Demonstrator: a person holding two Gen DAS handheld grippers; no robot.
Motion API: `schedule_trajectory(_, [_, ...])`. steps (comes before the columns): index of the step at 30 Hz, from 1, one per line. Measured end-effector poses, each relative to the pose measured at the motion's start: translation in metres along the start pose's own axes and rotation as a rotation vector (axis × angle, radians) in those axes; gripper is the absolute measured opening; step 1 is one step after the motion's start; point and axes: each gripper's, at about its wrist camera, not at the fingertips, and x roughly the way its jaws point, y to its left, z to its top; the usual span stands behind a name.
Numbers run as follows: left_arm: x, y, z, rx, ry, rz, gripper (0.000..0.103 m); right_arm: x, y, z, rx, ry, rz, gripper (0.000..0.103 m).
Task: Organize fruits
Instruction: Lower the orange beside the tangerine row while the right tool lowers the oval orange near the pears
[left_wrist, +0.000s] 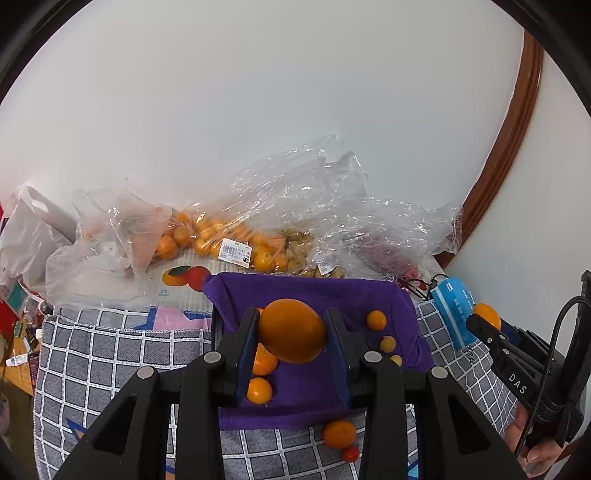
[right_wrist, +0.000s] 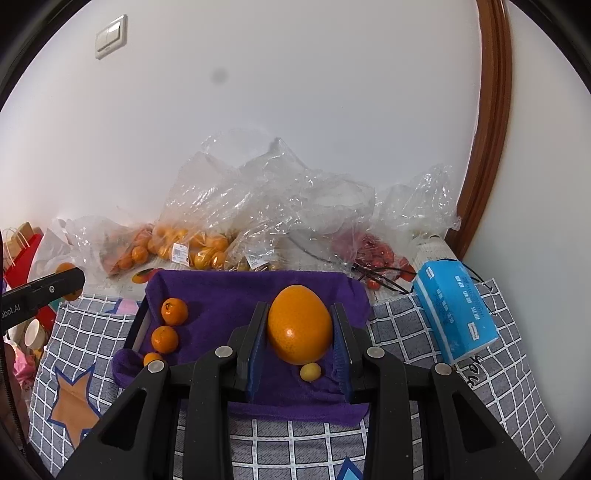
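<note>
My left gripper (left_wrist: 293, 314) is shut on a large orange (left_wrist: 291, 330) and holds it over a tray lined with purple cloth (left_wrist: 314, 291). Two mandarins (left_wrist: 264, 360) lie under it on the left, with a small one (left_wrist: 376, 319) and small yellow fruits (left_wrist: 387, 343) on the right. My right gripper (right_wrist: 300, 308) is shut on another large orange (right_wrist: 299, 325) above the same purple cloth (right_wrist: 221, 291), near a small yellow fruit (right_wrist: 310, 371). Mandarins (right_wrist: 174, 311) sit along the cloth's left side. Each gripper also shows at the edge of the other's view.
Clear plastic bags of oranges (left_wrist: 221, 240) and red fruit (right_wrist: 376, 251) are piled against the white wall. A blue tissue pack (right_wrist: 456, 310) lies right of the tray on the checked cloth (left_wrist: 110, 350). In front of the tray lie a mandarin (left_wrist: 339, 434) and a cherry tomato (left_wrist: 350, 453).
</note>
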Motion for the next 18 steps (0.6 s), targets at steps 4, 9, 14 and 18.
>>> schedule_trajectory(4, [0.009,0.002,0.002,-0.004,0.009,0.005,0.034,0.009,0.000,0.002,-0.004,0.009,0.002,0.033])
schedule_trajectory(9, [0.017,0.002,0.004,-0.002,0.016,0.007,0.034,0.019,-0.001,0.003,-0.002,0.016,0.006,0.033])
schedule_trajectory(14, [0.026,0.004,0.005,-0.007,0.025,0.006,0.034,0.030,-0.002,0.003,-0.002,0.032,0.009,0.033])
schedule_trajectory(18, [0.032,0.005,0.006,-0.005,0.030,0.000,0.034,0.038,0.000,0.002,-0.005,0.042,0.010,0.033])
